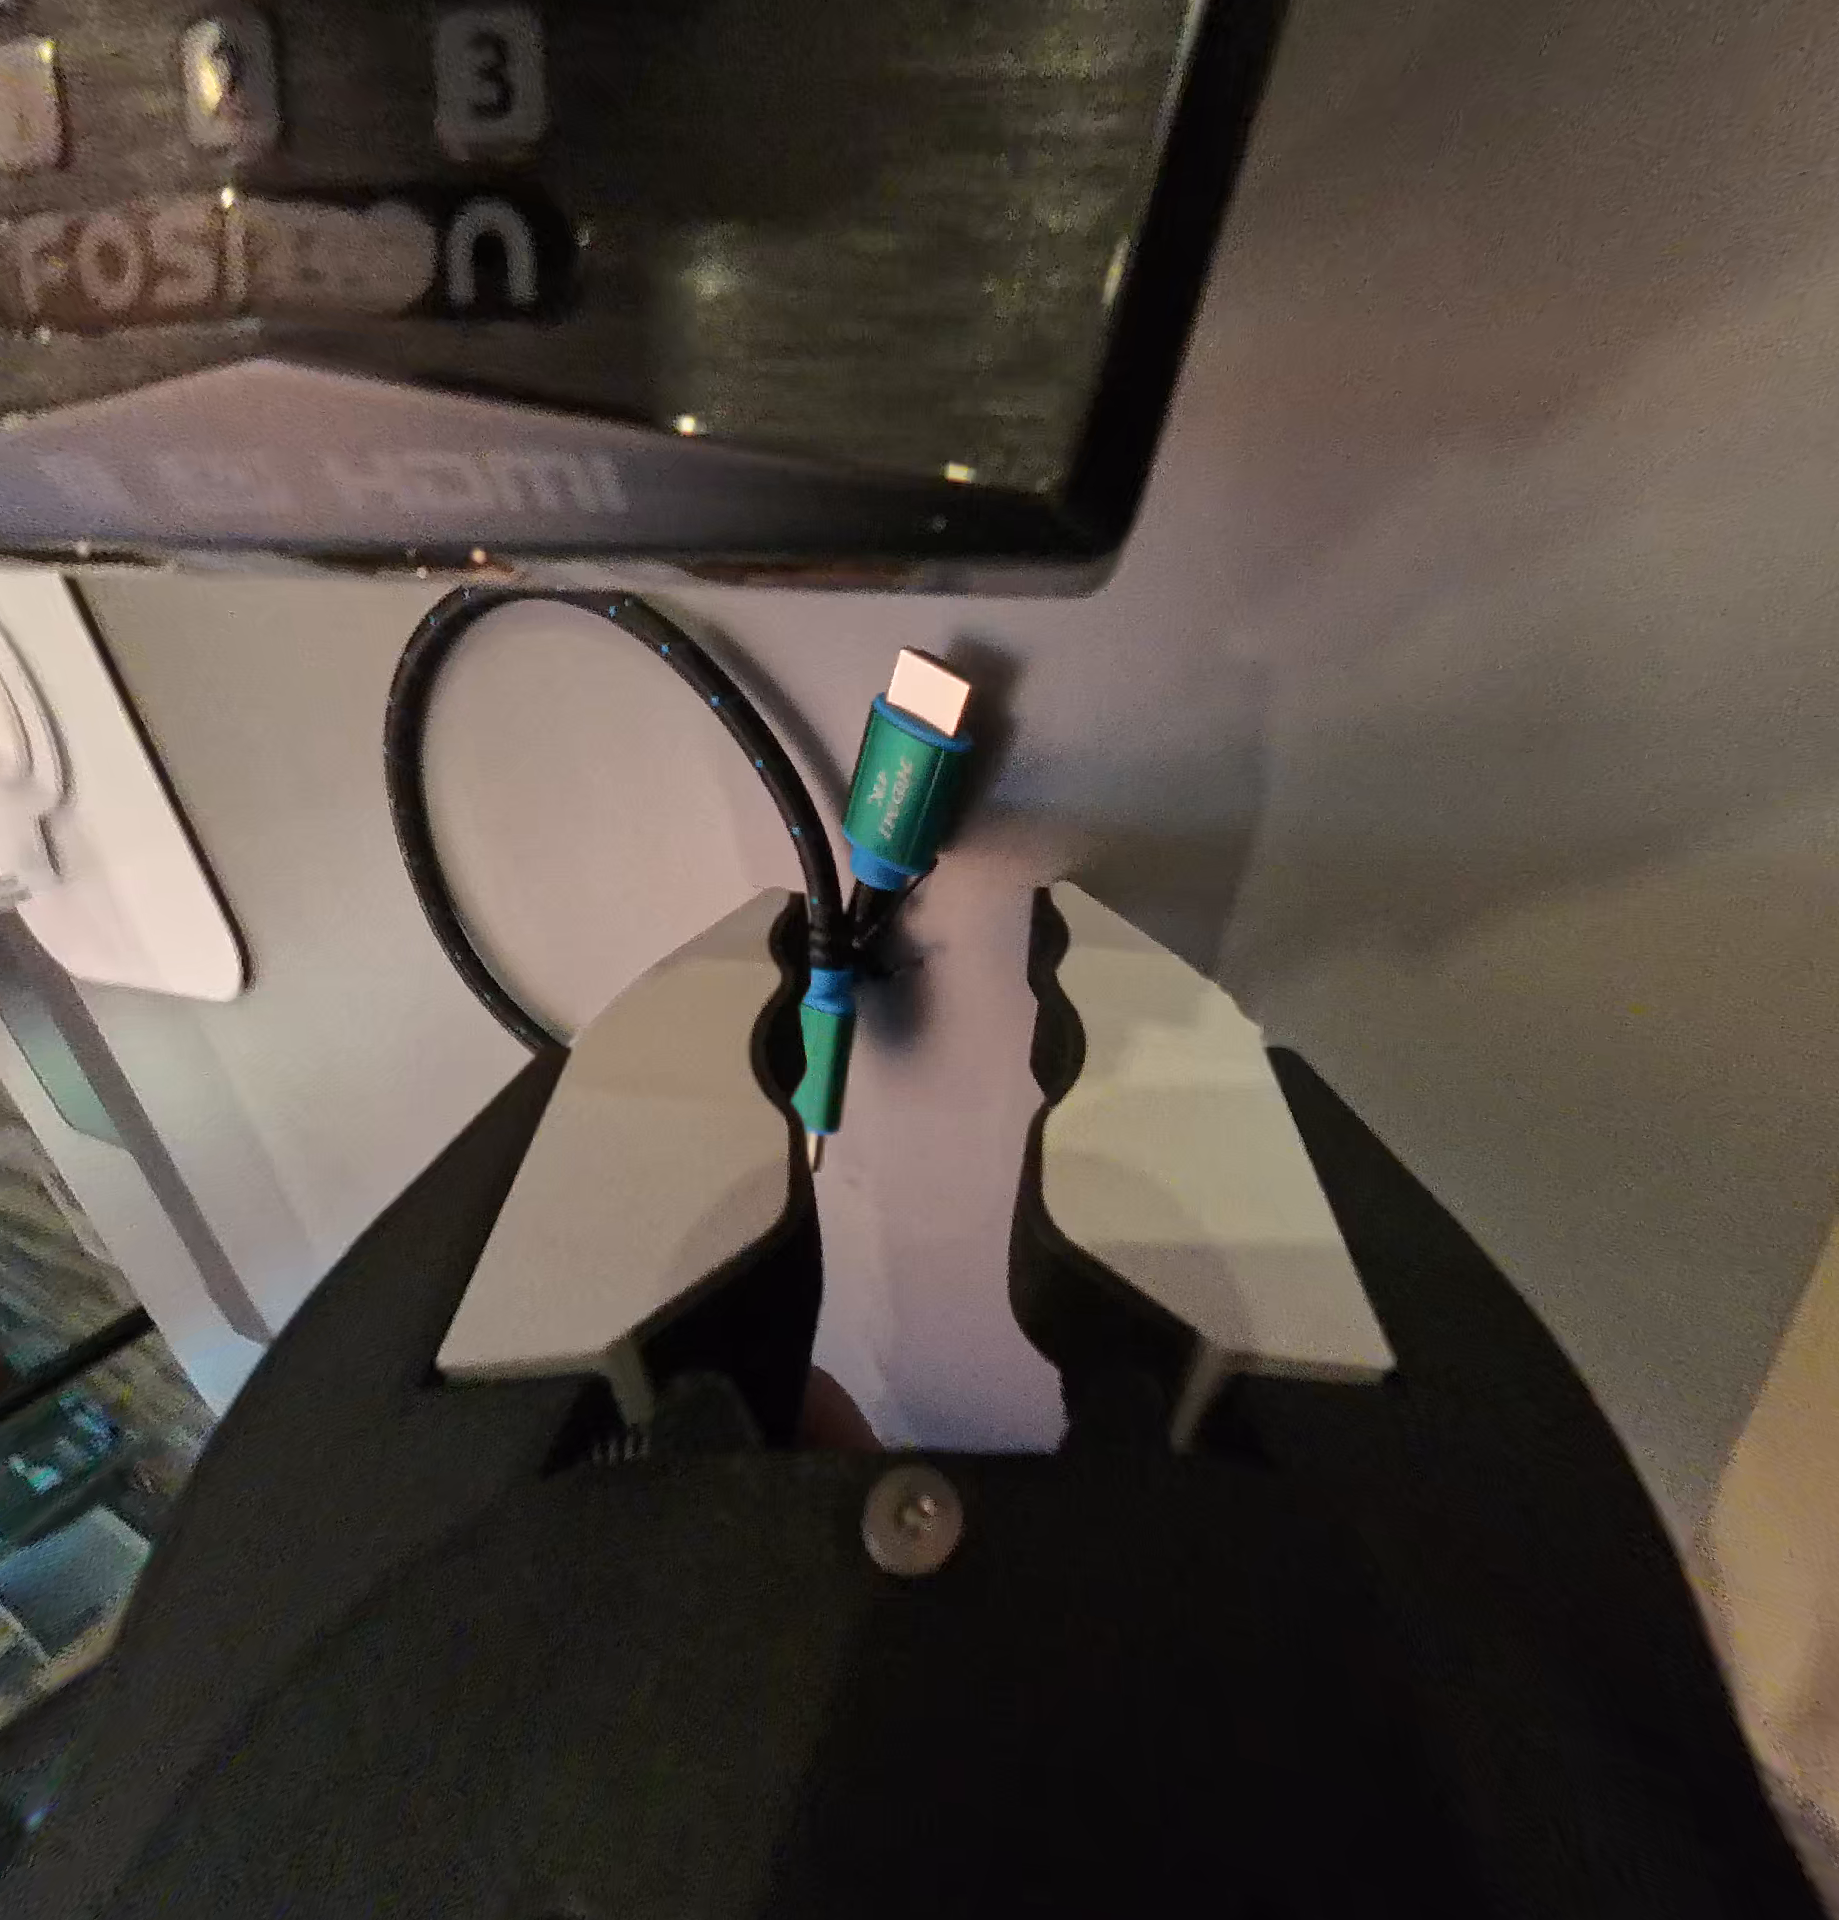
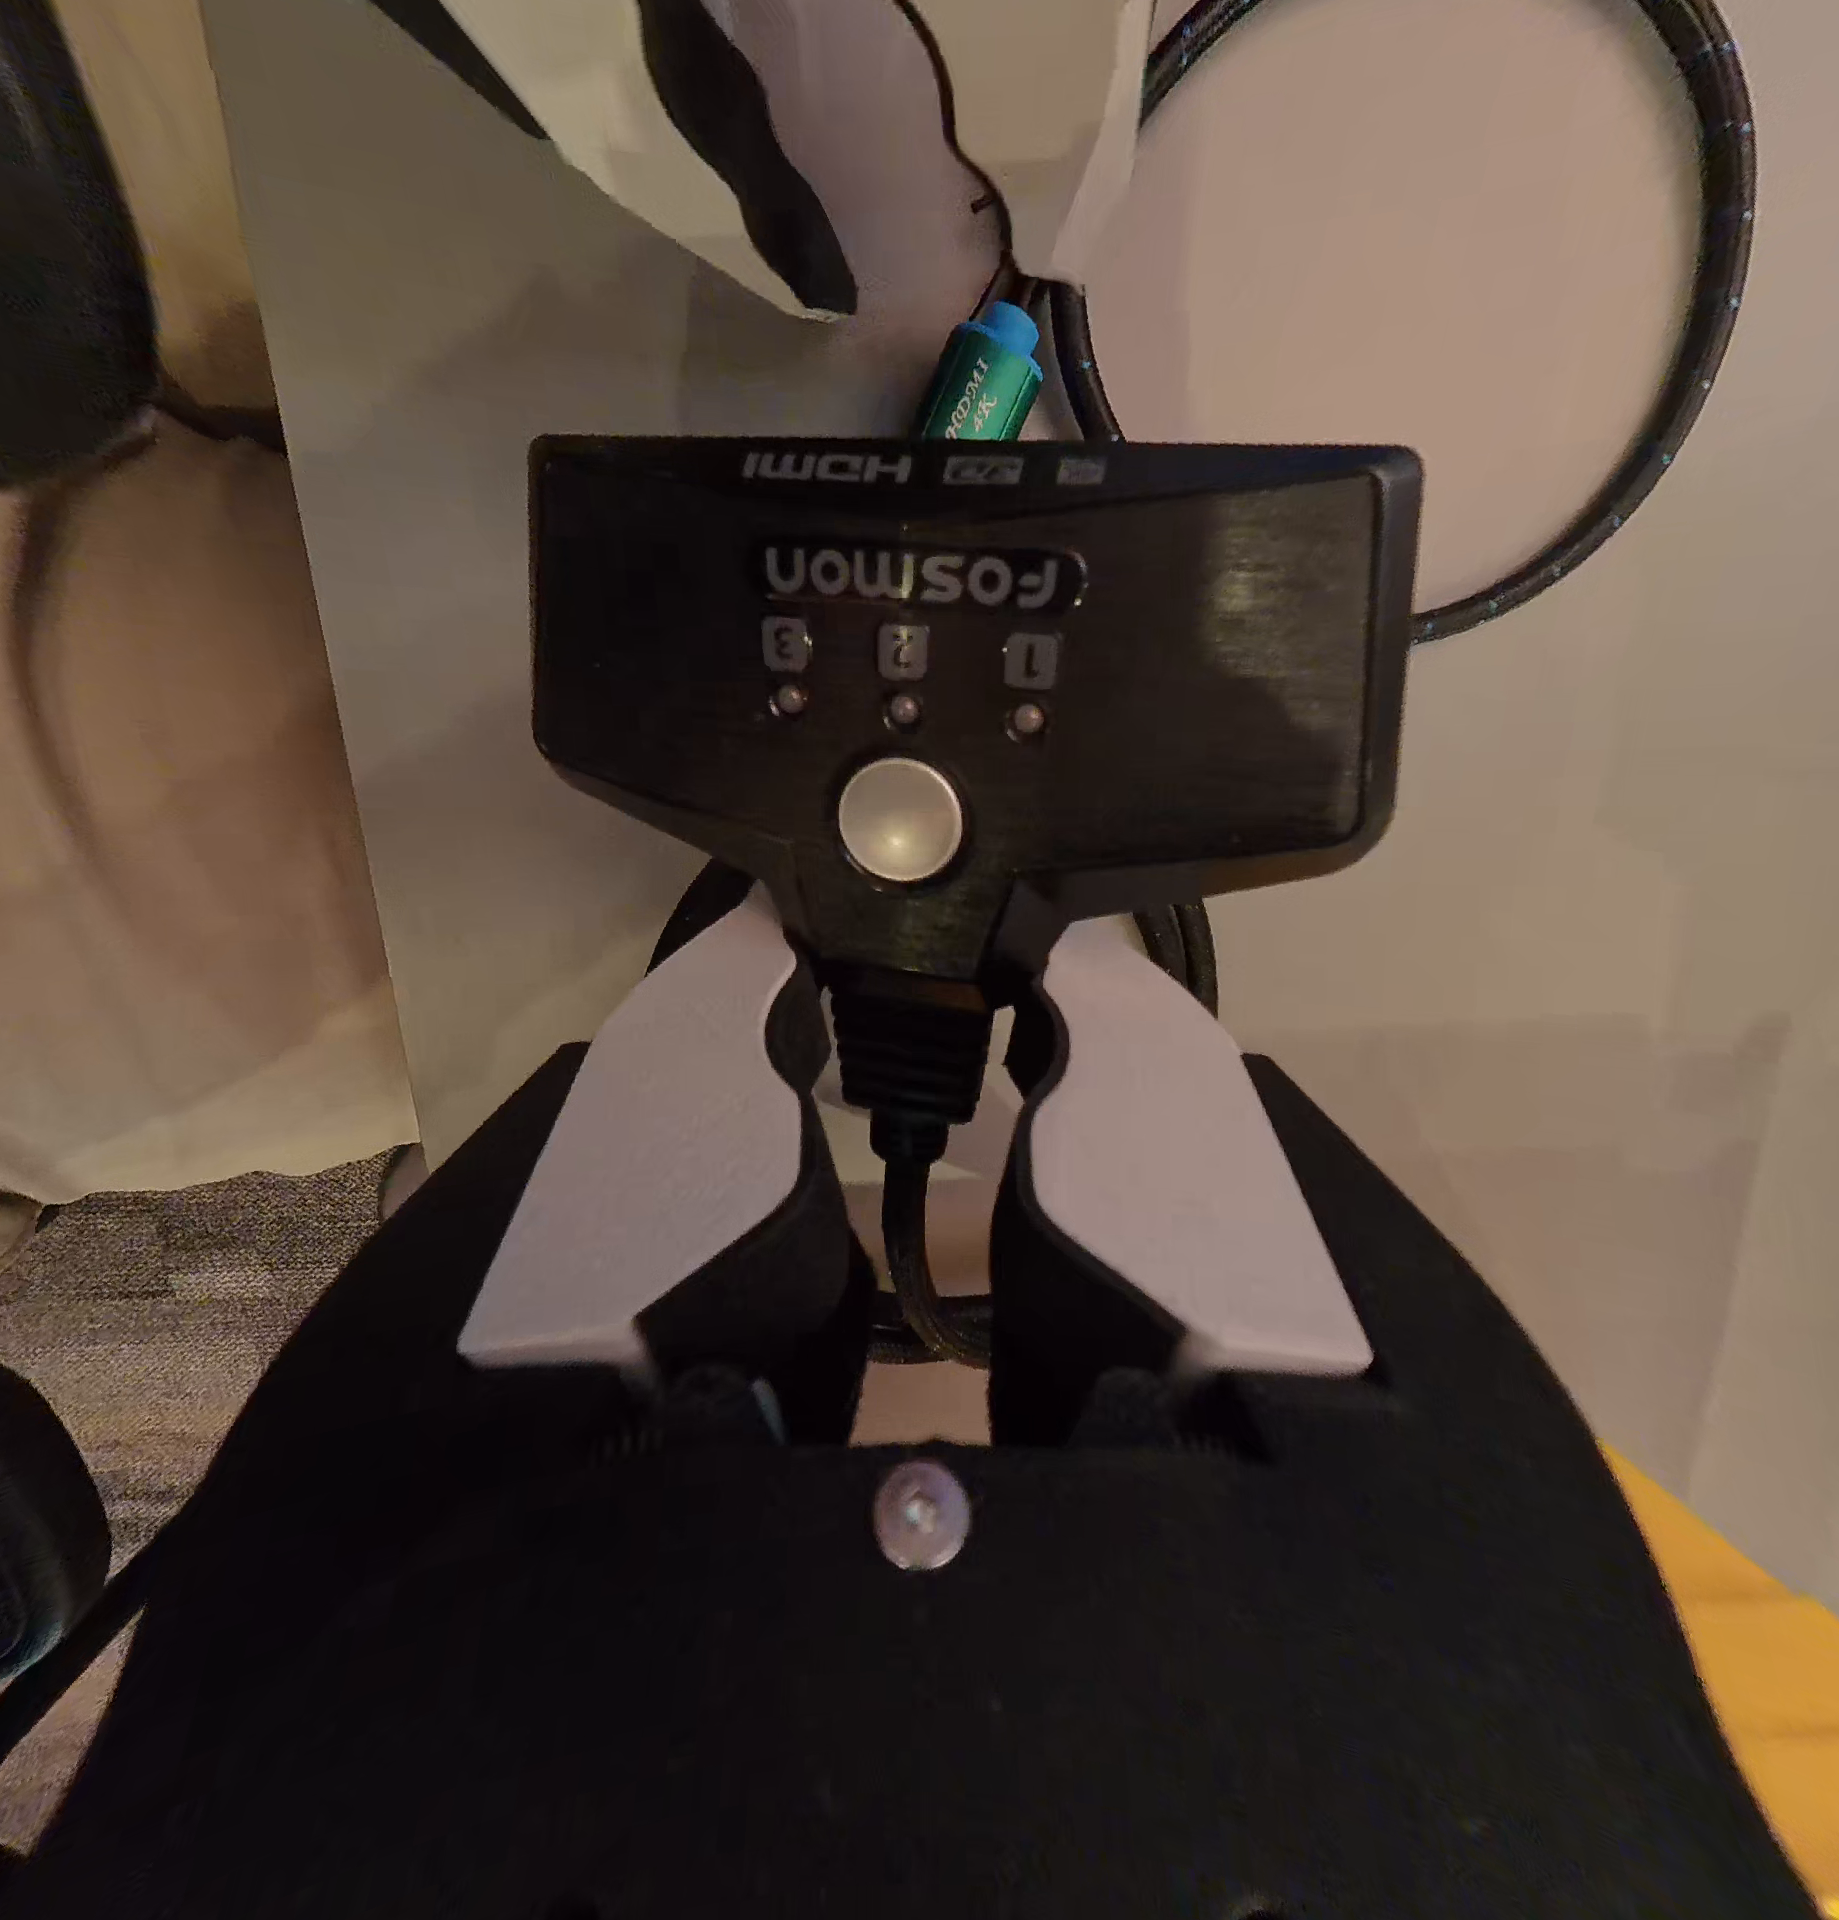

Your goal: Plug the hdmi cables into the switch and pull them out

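The right gripper (image 2: 915, 961) reaches forward over a pale tabletop (image 2: 1517, 831), its two white fingers (image 2: 676, 1101) clamped on the narrow neck of the black HDMI switch (image 2: 956, 665), just above the ribbed strain relief where the switch's own cord (image 2: 915, 1247) runs back between the jaws. The switch body fans out ahead of the fingertips with its round silver button (image 2: 899, 819) nearest them.

The left gripper (image 1: 910, 914) comes in from the opposite side, facing the switch's (image 1: 686, 260) far edge. Its jaws stand apart with a clear gap, gripping nothing, though the left finger (image 1: 666, 1122) lies right beside the cable.

One braided black HDMI cable (image 1: 447, 790) is visible, looped on the table, with two green plugs. One green plug (image 1: 902, 790) lies just ahead of the left fingertips, metal tip aimed at the switch but short of it; the second green plug (image 1: 823, 1070) sits between the left jaws against the left finger. Neither is seated in a port.
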`<state>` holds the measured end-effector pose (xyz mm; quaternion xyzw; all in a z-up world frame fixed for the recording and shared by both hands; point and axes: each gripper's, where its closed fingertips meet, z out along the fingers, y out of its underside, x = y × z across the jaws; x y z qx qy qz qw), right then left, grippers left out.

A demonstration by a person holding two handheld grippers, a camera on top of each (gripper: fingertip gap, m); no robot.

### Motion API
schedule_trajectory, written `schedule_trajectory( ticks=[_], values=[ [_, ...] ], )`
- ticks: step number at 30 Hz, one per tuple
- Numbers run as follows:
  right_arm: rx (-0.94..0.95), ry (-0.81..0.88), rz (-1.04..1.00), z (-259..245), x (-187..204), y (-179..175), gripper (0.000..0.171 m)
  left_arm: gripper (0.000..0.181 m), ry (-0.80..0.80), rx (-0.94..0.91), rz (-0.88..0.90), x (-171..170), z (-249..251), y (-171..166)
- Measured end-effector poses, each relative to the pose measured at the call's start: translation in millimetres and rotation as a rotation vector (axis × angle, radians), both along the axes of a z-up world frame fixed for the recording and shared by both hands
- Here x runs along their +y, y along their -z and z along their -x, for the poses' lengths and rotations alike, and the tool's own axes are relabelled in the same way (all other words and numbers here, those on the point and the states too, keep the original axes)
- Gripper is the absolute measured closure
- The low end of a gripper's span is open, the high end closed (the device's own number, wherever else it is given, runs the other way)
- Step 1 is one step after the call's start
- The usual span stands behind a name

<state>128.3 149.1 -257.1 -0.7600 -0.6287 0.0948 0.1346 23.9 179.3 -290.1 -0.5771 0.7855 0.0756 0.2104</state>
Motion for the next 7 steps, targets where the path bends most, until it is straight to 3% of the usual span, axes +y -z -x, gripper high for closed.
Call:
schedule_trajectory(
  ticks=[1,7],
  values=[
    [0.004,0.001,0.000,-0.5,-0.1,-0.4,0.140,0.141,0.027,0.019,0.000,3.0,0.3,-0.4],
    [0.037,0.016,0.005,-5.0,0.4,-4.0,0.140,0.143,0.090,-0.036,0.301,5.9,-6.9,9.3]
  ],
)
